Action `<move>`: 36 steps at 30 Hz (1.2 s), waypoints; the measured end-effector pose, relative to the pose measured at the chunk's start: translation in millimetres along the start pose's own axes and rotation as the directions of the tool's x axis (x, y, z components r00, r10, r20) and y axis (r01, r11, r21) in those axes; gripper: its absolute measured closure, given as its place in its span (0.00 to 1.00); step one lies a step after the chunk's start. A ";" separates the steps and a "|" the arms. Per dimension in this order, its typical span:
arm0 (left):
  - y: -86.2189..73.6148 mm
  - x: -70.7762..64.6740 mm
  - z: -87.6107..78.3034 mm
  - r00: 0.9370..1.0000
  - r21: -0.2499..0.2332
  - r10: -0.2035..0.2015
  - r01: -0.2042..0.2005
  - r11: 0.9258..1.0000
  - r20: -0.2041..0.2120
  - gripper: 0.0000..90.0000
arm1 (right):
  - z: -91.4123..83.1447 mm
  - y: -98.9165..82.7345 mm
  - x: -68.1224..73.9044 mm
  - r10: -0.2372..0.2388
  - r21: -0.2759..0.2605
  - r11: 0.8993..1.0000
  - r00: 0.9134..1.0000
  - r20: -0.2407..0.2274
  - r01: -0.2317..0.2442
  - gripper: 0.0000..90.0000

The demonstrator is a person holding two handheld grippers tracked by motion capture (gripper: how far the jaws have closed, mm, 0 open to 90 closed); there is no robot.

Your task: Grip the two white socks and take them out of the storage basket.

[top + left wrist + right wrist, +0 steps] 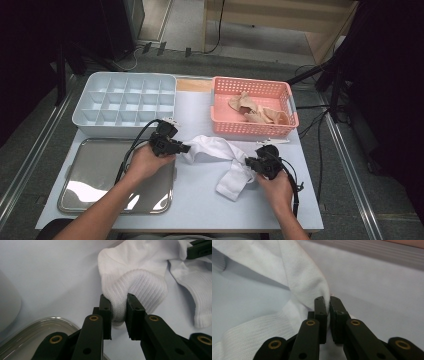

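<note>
While both grippers are clamped on cloth, white sock (220, 152) is held spread low over table (200, 200), between tray (95, 170) and pink basket (252, 107). Ribbed cuff is pinched by left gripper (118, 315), jaws nearly closed around bunched fold. Thin smooth fabric is nipped by right gripper (329, 312), jaws almost touching. Second white piece (235, 182) is draped below right grip. Step judged: straightening or folding sock. Next move likely calls for matched tension, grips kept firm. Empty divider box (125, 100) is seen behind
</note>
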State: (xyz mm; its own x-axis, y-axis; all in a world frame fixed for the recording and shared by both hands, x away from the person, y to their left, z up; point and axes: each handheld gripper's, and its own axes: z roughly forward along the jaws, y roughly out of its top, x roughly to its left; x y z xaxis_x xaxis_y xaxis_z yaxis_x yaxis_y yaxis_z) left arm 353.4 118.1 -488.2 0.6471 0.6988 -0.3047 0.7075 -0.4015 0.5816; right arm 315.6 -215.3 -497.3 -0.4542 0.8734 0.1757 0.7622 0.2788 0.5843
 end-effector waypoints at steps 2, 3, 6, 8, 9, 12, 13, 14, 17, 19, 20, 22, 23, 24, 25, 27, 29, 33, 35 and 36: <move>0.9 -0.5 3.0 1.000 0.004 0.000 0.000 1.000 0.002 0.86 | -1.1 1.0 -2.1 0.011 -0.013 1.000 1.000 0.004 -0.011 0.94; 1.6 -1.1 4.0 1.000 0.008 0.005 -0.005 1.000 0.000 0.86 | -1.9 2.1 -3.3 0.006 -0.025 1.000 1.000 0.011 -0.006 0.92; 3.3 -0.6 5.0 1.000 0.002 0.005 -0.005 1.000 -0.003 0.86 | -6.9 9.2 -7.4 0.025 -0.084 0.996 1.000 0.011 -0.024 0.81; 3.5 -0.7 5.3 1.000 0.002 0.002 -0.002 1.000 -0.005 0.85 | -8.2 10.7 -8.0 0.027 -0.092 0.995 1.000 0.007 -0.026 0.81; 3.7 -0.3 5.6 1.000 0.003 0.003 -0.003 1.000 -0.004 0.85 | -10.2 12.8 -8.6 0.025 -0.103 0.994 1.000 0.005 -0.024 0.82; 3.8 -0.6 5.7 1.000 -0.001 0.004 -0.004 1.000 -0.008 0.84 | -13.7 18.8 -6.0 0.016 -0.117 0.993 1.000 -0.006 -0.017 0.90; 3.9 -0.5 5.5 1.000 -0.001 0.005 -0.005 1.000 -0.008 0.84 | -13.5 19.9 -4.4 0.010 -0.120 0.993 1.000 -0.011 -0.011 0.91; 4.0 -0.4 5.4 1.000 -0.003 0.003 -0.003 1.000 -0.006 0.84 | -12.7 20.9 -2.6 0.006 -0.117 0.993 1.000 -0.015 -0.008 0.95; 5.4 0.9 6.3 1.000 -0.003 0.003 -0.003 1.000 0.001 0.84 | -5.8 24.1 2.2 -0.006 -0.101 0.995 0.999 -0.037 0.003 1.00; 5.7 1.3 7.7 1.000 0.006 0.003 -0.003 1.000 0.004 0.86 | 4.2 27.6 4.1 -0.018 -0.087 0.996 0.999 -0.038 0.015 1.00; 5.5 1.4 8.3 1.000 0.009 0.008 -0.008 1.000 0.003 0.86 | 7.9 28.8 4.5 -0.022 -0.080 0.997 0.999 -0.035 0.020 1.00; 5.0 1.0 8.7 1.000 0.014 0.008 -0.008 1.000 -0.001 0.86 | 17.1 30.9 2.9 -0.024 -0.064 0.998 0.999 -0.022 0.023 1.00; 5.0 1.1 8.2 1.000 0.014 0.008 -0.008 1.000 -0.001 0.86 | 21.7 31.4 0.6 -0.016 -0.057 0.998 1.000 -0.014 0.015 1.00; 5.1 1.7 7.4 1.000 0.014 0.006 -0.006 1.000 0.002 0.86 | 24.1 31.6 -1.2 -0.014 -0.054 0.998 1.000 -0.009 0.014 1.00; 5.2 1.9 7.2 1.000 0.013 0.005 -0.005 1.000 0.001 0.86 | 27.1 31.9 -4.1 0.000 -0.046 0.999 1.000 -0.004 0.000 1.00; 5.0 3.2 6.5 1.000 0.016 0.002 -0.002 1.000 0.003 0.86 | 30.3 31.8 -7.8 0.012 -0.040 0.999 1.000 0.002 -0.012 1.00; 4.9 3.4 5.5 1.000 0.016 0.003 -0.003 1.000 -0.005 0.86 | 32.7 31.3 -11.7 0.015 -0.031 0.999 1.000 0.014 -0.014 1.00; 5.0 2.2 1.9 1.000 0.006 0.001 -0.001 1.000 -0.014 0.82 | 31.6 30.4 -15.4 0.027 -0.033 0.999 0.999 0.043 -0.026 1.00; 4.8 1.4 -1.4 1.000 0.007 0.004 -0.004 1.000 -0.012 0.76 | 29.9 29.2 -19.7 0.042 -0.035 0.999 0.998 0.053 -0.040 1.00; 4.5 0.7 -3.6 1.000 0.007 0.004 -0.004 1.000 -0.011 0.75 | 29.3 28.7 -21.1 0.042 -0.036 0.999 0.997 0.059 -0.040 1.00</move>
State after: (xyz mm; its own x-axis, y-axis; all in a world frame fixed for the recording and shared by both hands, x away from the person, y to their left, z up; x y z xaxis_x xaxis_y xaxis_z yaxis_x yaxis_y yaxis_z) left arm 356.0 118.9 -483.1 0.6466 0.7037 -0.2945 0.7072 -0.4083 0.5772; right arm 360.6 -214.1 -507.5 -0.3942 0.9062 0.1532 0.7627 0.2296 0.6046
